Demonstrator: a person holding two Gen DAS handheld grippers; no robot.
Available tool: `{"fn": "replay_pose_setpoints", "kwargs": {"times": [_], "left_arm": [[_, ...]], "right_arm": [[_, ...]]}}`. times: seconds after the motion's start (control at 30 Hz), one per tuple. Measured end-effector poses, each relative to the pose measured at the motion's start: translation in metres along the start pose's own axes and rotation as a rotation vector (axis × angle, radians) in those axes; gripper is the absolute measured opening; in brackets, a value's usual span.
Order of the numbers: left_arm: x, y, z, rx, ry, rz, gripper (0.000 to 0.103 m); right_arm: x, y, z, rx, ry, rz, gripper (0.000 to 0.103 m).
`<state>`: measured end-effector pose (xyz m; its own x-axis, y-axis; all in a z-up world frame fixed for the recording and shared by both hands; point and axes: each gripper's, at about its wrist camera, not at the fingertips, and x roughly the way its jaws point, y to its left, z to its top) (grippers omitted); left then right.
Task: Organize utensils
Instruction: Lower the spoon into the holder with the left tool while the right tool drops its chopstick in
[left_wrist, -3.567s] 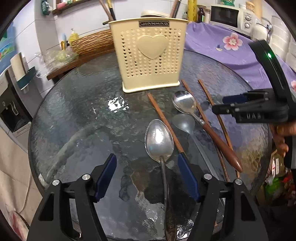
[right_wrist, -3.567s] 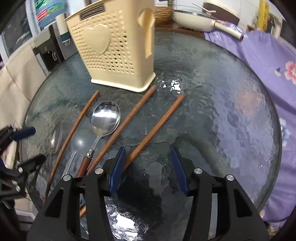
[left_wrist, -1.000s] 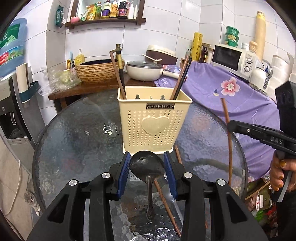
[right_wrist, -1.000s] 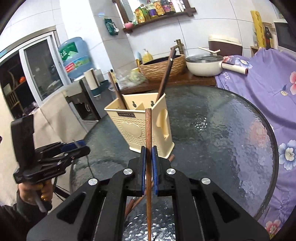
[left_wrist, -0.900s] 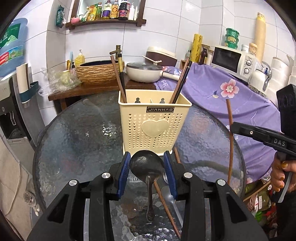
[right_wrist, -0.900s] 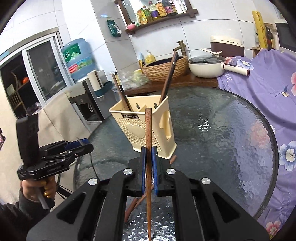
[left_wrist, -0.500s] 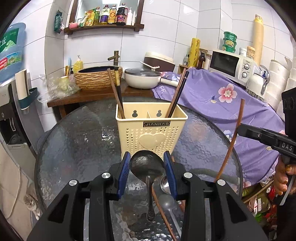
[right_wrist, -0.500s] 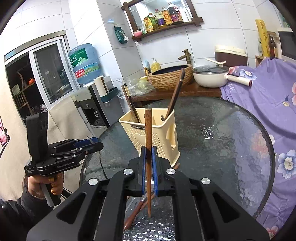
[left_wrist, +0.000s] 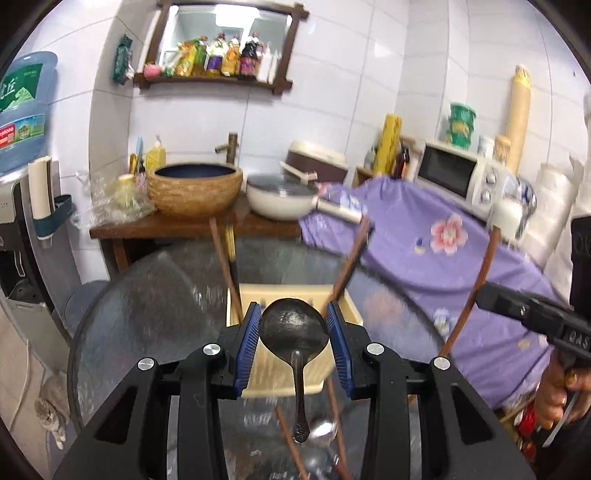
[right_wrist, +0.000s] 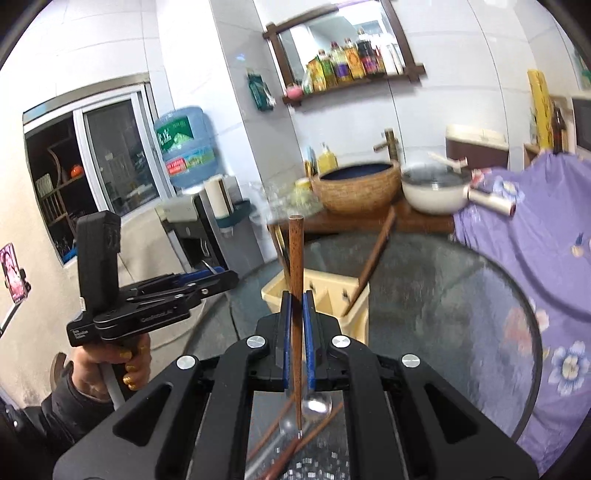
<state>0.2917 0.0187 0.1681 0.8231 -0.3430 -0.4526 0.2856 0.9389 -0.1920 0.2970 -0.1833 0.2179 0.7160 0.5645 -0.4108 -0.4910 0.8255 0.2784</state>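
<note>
My left gripper (left_wrist: 294, 317) is shut on the bowl of a metal spoon (left_wrist: 294, 332), whose handle hangs down. Right behind it stands the cream utensil holder (left_wrist: 351, 312) with chopsticks leaning in both ends. My right gripper (right_wrist: 296, 304) is shut on a brown wooden chopstick (right_wrist: 295, 258), held upright above the holder (right_wrist: 325, 291). From the left wrist view the right gripper (left_wrist: 491, 299) comes in from the right with its chopstick (left_wrist: 476, 288) slanting. A spoon (right_wrist: 314, 406) and more chopsticks (right_wrist: 314, 432) lie on the glass table below.
The round glass table (left_wrist: 147, 295) carries the holder. Behind it a wooden counter holds a woven basin (left_wrist: 195, 188) and a white pan (left_wrist: 280, 199). A purple flowered cloth (left_wrist: 443, 251) and a microwave (left_wrist: 458, 177) sit to the right. A cat (left_wrist: 50, 417) sits on the floor at left.
Both grippers have risen with the spoon and the chopstick, so the holder sits lower and its open top shows. In the left wrist view the right gripper's chopstick leans more.
</note>
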Motion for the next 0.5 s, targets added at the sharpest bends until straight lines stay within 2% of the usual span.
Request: {"fn": "replay_pose_setpoints", "kwargs": {"times": [0.13,0.3,0.5], "left_arm": [[-0.002,0.002,0.036,-0.026,-0.086,0.032,0.036],[0.009,0.009,0.074,-0.076,-0.173,0.095,0.036],[0.031,0.009,0.073,-0.071,-0.218,0.177,0.036]], "right_arm": [[-0.007,0.006,0.038,0.002,-0.079,0.005,0.007],[-0.007,0.014,0.081,-0.024,-0.186,-0.048,0.007],[0.017,0.015,0.088,-0.058,-0.241,-0.133,0.007]]}}
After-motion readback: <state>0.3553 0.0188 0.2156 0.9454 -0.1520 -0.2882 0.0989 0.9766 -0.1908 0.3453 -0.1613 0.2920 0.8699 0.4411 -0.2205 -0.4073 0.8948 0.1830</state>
